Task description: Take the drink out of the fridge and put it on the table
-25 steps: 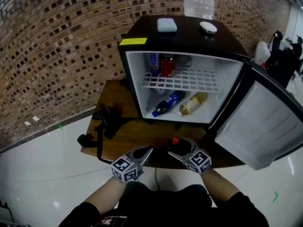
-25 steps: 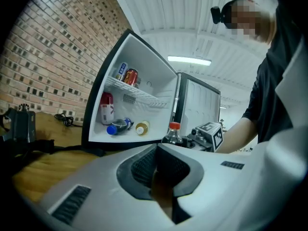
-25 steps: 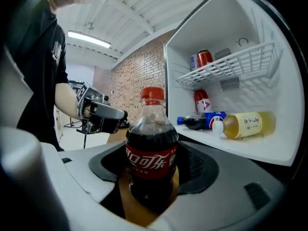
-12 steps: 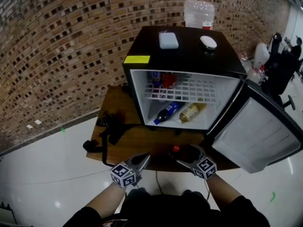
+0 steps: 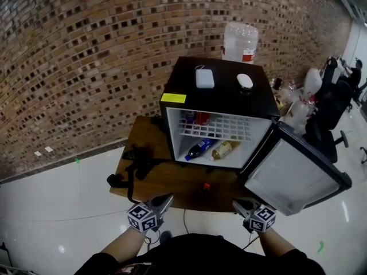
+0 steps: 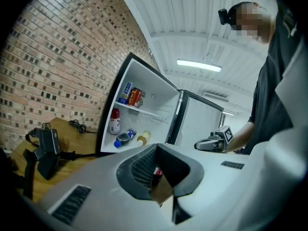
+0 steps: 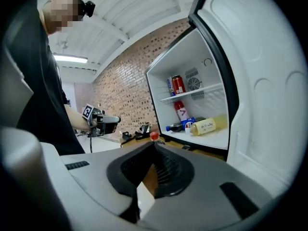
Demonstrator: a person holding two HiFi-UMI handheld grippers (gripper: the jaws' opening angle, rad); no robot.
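Observation:
A small drink with a red cap [image 5: 206, 187] stands upright on the wooden table [image 5: 166, 176], in front of the open fridge [image 5: 218, 96]. It also shows in the right gripper view, just past the jaw tips [image 7: 154, 136]. My right gripper [image 5: 236, 204] hangs off the table's front edge, shut and empty, apart from the drink. My left gripper [image 5: 166, 197] is at the front edge further left, jaws together with nothing in them. Inside the fridge lie a blue bottle [image 5: 198, 149] and a yellow bottle [image 5: 222, 149], and a red can [image 5: 202, 118] stands on the wire shelf.
The fridge door [image 5: 292, 173] swings open to the right, close to my right gripper. Black gear with straps [image 5: 135, 156] lies on the table's left part. A white box [image 5: 204, 77] and a mouse [image 5: 245, 81] rest on the fridge top, with a water jug [image 5: 239, 41] behind.
My right gripper has let go of the red-capped drink and drawn back from it; the drink stays on the table. Both grippers and the head have pulled away from the fridge.

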